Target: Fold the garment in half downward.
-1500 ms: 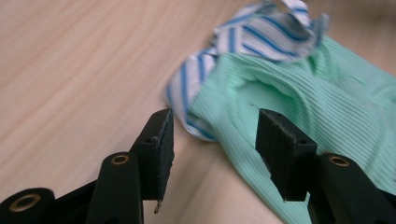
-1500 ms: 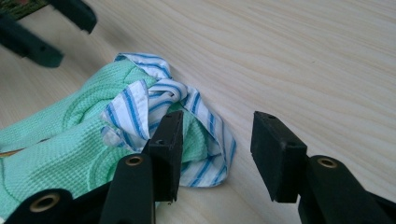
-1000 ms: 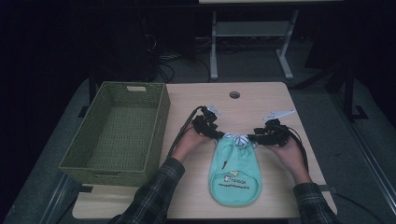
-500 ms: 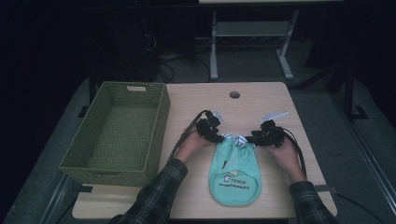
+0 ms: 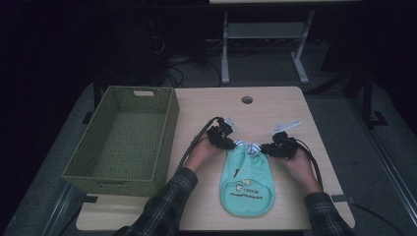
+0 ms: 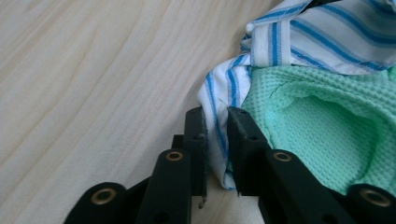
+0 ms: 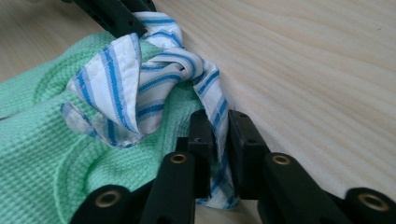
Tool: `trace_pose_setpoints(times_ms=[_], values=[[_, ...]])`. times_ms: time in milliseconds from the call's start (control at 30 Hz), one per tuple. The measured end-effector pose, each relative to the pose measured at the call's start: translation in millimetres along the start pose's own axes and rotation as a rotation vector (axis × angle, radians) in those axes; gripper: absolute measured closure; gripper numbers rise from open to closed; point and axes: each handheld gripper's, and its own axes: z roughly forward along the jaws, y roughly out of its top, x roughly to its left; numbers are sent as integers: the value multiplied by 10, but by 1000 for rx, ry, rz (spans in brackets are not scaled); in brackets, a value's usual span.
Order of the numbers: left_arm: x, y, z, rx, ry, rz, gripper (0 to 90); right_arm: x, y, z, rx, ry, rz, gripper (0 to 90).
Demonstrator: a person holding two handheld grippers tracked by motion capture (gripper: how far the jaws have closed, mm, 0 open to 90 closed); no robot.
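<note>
Now both my tongs pinched the striped ties of the green bib [image 5: 247, 184] on the table [image 5: 275, 105].

My left tongs [image 5: 231, 145] had just been closing, and the left gripper view showed the jaws nipped on the blue-and-white striped tie [image 6: 215, 100] at the bib's left neck edge. My right tongs [image 5: 265, 149] had just been closing too, gripping the other tie [image 7: 219, 112] right beside the knot [image 5: 250, 146]. The bib lay flat between my hands, its rounded end toward me, the neck end between the two tongs. Compared with a second before, my hands had drawn closer together onto the ties. The woven basket [image 5: 125, 137] sat at the left, well apart.
</note>
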Motion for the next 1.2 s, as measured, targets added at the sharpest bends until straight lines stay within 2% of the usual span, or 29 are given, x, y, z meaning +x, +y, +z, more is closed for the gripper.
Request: trace_pose_setpoints(times_ms=[33, 100, 300, 433, 633, 767, 867, 1000, 1200], values=[[-3, -1, 5, -9, -5, -15, 801, -1, 0, 3, -4, 8, 12, 827], [1, -5, 10, -17, -12, -19, 820, -18, -2, 3, -5, 14, 10, 839], [-12, 6, -24, 21, 28, 14, 853, -10, 28, -11, 14, 8, 13, 859], [-22, 16, -58, 10, 45, 17, 854, -21, 64, -67, 13, 10, 12, 862], [-90, 63, -172, -36, 80, 50, 854, -7, 105, -165, -8, -6, -7, 862], [-159, 94, -252, -54, 116, 97, 854, 24, 125, -247, -36, -15, -29, 862], [-202, 118, -308, -67, 143, 117, 854, 61, 153, -305, -44, -30, -44, 861], [-237, 145, -397, -114, 164, 119, 853, 98, 208, -386, -72, -41, -55, 860], [-235, 175, -553, -179, 157, 113, 851, 129, 286, -490, -105, -55, -84, 858]])
